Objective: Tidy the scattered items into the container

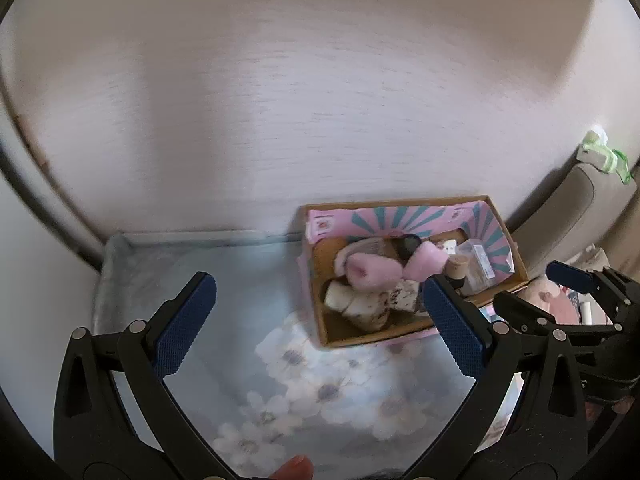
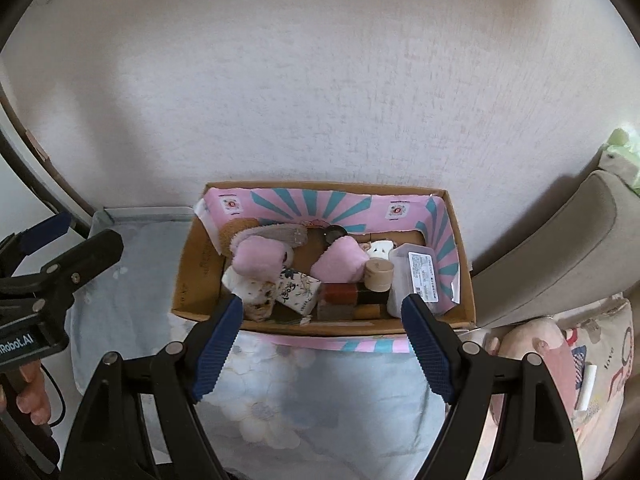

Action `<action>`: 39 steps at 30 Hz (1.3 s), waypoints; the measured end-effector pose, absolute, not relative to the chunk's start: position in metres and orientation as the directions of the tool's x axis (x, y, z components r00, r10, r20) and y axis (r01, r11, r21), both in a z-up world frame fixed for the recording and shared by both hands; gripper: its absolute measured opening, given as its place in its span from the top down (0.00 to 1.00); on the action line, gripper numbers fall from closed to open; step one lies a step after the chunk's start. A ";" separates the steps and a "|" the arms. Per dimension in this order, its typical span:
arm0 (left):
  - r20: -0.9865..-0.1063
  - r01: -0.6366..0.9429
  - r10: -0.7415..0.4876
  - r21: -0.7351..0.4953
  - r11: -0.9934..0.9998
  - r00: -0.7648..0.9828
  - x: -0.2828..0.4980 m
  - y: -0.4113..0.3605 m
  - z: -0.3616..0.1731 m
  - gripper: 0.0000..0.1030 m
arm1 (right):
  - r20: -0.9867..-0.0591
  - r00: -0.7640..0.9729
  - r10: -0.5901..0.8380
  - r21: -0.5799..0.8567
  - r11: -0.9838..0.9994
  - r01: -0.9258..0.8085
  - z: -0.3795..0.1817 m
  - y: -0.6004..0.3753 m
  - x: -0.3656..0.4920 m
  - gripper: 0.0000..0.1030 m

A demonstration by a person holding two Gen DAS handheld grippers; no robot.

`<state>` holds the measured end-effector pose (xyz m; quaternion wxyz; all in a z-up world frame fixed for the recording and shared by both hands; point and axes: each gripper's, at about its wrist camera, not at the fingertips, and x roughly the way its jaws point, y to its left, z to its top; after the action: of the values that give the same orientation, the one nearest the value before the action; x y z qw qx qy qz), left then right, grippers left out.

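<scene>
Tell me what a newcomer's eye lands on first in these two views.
The cardboard box with its pink and teal striped lining, set on the floral cloth against the wall, packed with pink plush pieces and a small round wooden pot. Then both open grippers, left and right, hanging empty before it.

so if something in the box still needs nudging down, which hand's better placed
Right, probably. The right gripper faces the cardboard box squarely, its open fingers framing the contents. The left gripper sits off to the box's left, over the floral cloth.

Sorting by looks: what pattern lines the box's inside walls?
Pink with teal sunburst stripes on the box; right wrist view shows it best.
</scene>
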<state>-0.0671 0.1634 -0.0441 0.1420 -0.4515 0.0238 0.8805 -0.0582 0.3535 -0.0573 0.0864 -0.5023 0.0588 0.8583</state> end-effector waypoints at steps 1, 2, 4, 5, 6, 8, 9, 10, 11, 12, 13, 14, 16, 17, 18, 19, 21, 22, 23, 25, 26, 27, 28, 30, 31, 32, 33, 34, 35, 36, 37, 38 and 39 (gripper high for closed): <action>-0.804 -0.258 0.218 -0.084 -0.963 -0.554 -0.065 0.160 -0.041 0.00 | -0.871 -0.482 0.093 0.010 -0.978 -0.207 -0.053 0.349 -0.057 0.24; -0.803 -0.244 0.209 -0.082 -0.966 -0.559 -0.062 0.156 -0.037 0.00 | -0.869 -0.484 0.097 0.007 -0.978 -0.208 -0.049 0.345 -0.056 0.24; -0.790 -0.230 0.210 -0.089 -0.969 -0.576 -0.054 0.147 -0.027 0.00 | -0.866 -0.489 0.101 0.006 -0.977 -0.213 -0.043 0.338 -0.054 0.24; -0.785 -0.227 0.214 -0.096 -0.969 -0.581 -0.051 0.143 -0.023 0.00 | -0.865 -0.492 0.099 0.011 -0.976 -0.217 -0.039 0.334 -0.053 0.24; -0.778 -0.222 0.220 -0.105 -0.969 -0.589 -0.047 0.138 -0.018 0.00 | -0.863 -0.495 0.098 0.015 -0.975 -0.220 -0.036 0.331 -0.052 0.24; -0.770 -0.215 0.217 -0.106 -0.971 -0.600 -0.041 0.131 -0.009 0.00 | -0.858 -0.505 0.094 0.023 -0.975 -0.220 -0.029 0.324 -0.050 0.24; -0.764 -0.211 0.212 -0.102 -0.972 -0.609 -0.038 0.127 -0.004 0.00 | -0.855 -0.510 0.093 0.022 -0.976 -0.216 -0.026 0.321 -0.048 0.24; -0.761 -0.209 0.209 -0.099 -0.973 -0.615 -0.037 0.125 -0.002 0.00 | -0.852 -0.515 0.093 0.022 -0.977 -0.214 -0.024 0.317 -0.047 0.24; -0.756 -0.203 0.204 -0.095 -0.974 -0.623 -0.034 0.121 0.002 0.00 | -0.849 -0.520 0.091 0.024 -0.977 -0.211 -0.021 0.313 -0.045 0.24; -0.752 -0.199 0.201 -0.094 -0.975 -0.628 -0.031 0.117 0.005 0.00 | -0.847 -0.524 0.088 0.027 -0.978 -0.209 -0.019 0.310 -0.044 0.24; -0.748 -0.194 0.198 -0.094 -0.977 -0.633 -0.029 0.113 0.007 0.00 | -0.844 -0.530 0.085 0.031 -0.978 -0.206 -0.017 0.306 -0.042 0.24; -0.745 -0.186 0.192 -0.093 -0.978 -0.639 -0.026 0.108 0.009 0.00 | -0.839 -0.537 0.083 0.036 -0.978 -0.207 -0.014 0.302 -0.039 0.24; -0.741 -0.181 0.189 -0.092 -0.979 -0.644 -0.023 0.102 0.011 0.00 | -0.831 -0.552 0.077 0.045 -0.978 -0.203 -0.011 0.296 -0.036 0.24; -0.740 -0.178 0.185 -0.089 -0.980 -0.647 -0.020 0.100 0.012 0.00 | -0.826 -0.558 0.077 0.046 -0.978 -0.204 -0.010 0.293 -0.034 0.24; -0.738 -0.178 0.183 -0.087 -0.980 -0.649 -0.019 0.098 0.012 0.00 | -0.822 -0.564 0.080 0.047 -0.977 -0.207 -0.009 0.290 -0.032 0.24; -0.737 -0.177 0.179 -0.081 -0.981 -0.652 -0.016 0.096 0.012 0.00 | -0.819 -0.568 0.079 0.049 -0.977 -0.207 -0.008 0.287 -0.031 0.24; -0.736 -0.177 0.174 -0.074 -0.981 -0.654 -0.011 0.094 0.011 0.00 | -0.816 -0.573 0.080 0.049 -0.977 -0.208 -0.007 0.282 -0.029 0.24; -0.736 -0.179 0.174 -0.072 -0.981 -0.654 -0.010 0.093 0.011 0.00 | -0.814 -0.575 0.082 0.048 -0.977 -0.208 -0.008 0.280 -0.028 0.24; -0.736 -0.181 0.174 -0.071 -0.981 -0.654 -0.009 0.091 0.010 0.00 | -0.814 -0.575 0.081 0.050 -0.977 -0.209 -0.009 0.278 -0.027 0.24; -0.739 -0.179 0.173 -0.072 -0.981 -0.651 -0.007 0.089 0.008 0.00 | -0.814 -0.575 0.079 0.055 -0.976 -0.212 -0.010 0.276 -0.025 0.24; -0.741 -0.176 0.174 -0.077 -0.981 -0.648 -0.006 0.088 0.006 0.00 | -0.814 -0.574 0.083 0.051 -0.975 -0.214 -0.009 0.275 -0.024 0.24; -0.742 -0.174 0.175 -0.079 -0.981 -0.647 -0.005 0.086 0.006 0.00 | -0.814 -0.574 0.089 0.046 -0.975 -0.216 -0.009 0.274 -0.024 0.24; -0.743 -0.172 0.176 -0.082 -0.982 -0.646 -0.004 0.085 0.004 0.00 | -0.813 -0.575 0.095 0.040 -0.975 -0.218 -0.008 0.274 -0.023 0.24; -0.745 -0.165 0.175 -0.088 -0.982 -0.643 -0.002 0.084 0.002 0.00 | -0.809 -0.578 0.109 0.027 -0.975 -0.222 -0.006 0.272 -0.022 0.24; -0.746 -0.164 0.176 -0.091 -0.982 -0.642 -0.002 0.083 0.002 0.00 | -0.808 -0.578 0.116 0.021 -0.974 -0.224 -0.005 0.272 -0.021 0.24; -0.748 -0.162 0.176 -0.093 -0.982 -0.640 -0.002 0.082 0.001 0.00 | -0.807 -0.578 0.122 0.015 -0.974 -0.226 -0.005 0.272 -0.021 0.24; -0.749 -0.161 0.177 -0.094 -0.982 -0.639 -0.002 0.082 0.000 0.00 | -0.806 -0.579 0.124 0.013 -0.974 -0.227 -0.004 0.272 -0.020 0.24; -0.749 -0.160 0.177 -0.096 -0.982 -0.639 -0.001 0.082 0.000 0.00 | -0.806 -0.578 0.126 0.011 -0.974 -0.227 -0.004 0.271 -0.019 0.24; -0.749 -0.159 0.177 -0.097 -0.982 -0.639 -0.001 0.082 0.000 0.00 | -0.807 -0.577 0.129 0.007 -0.974 -0.227 -0.004 0.271 -0.019 0.24; -0.749 -0.162 0.180 -0.097 -0.982 -0.638 -0.002 0.081 -0.001 0.00 | -0.807 -0.577 0.130 0.005 -0.974 -0.227 -0.004 0.271 -0.018 0.24; -0.749 -0.162 0.180 -0.098 -0.982 -0.638 -0.001 0.081 -0.001 0.00 | -0.807 -0.576 0.130 0.005 -0.974 -0.227 -0.004 0.271 -0.018 0.24; -0.750 -0.161 0.180 -0.099 -0.982 -0.637 -0.001 0.082 -0.001 0.00 | -0.806 -0.577 0.131 0.004 -0.974 -0.228 -0.004 0.272 -0.017 0.24; -0.750 -0.161 0.181 -0.100 -0.982 -0.636 -0.001 0.081 -0.002 0.00 | -0.805 -0.578 0.133 0.003 -0.973 -0.229 -0.004 0.272 -0.017 0.24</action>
<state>-0.0008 0.0815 -0.0019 0.0947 -0.4161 -0.0120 0.9043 -0.0172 0.2716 -0.0044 0.1021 -0.4479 0.0535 0.8866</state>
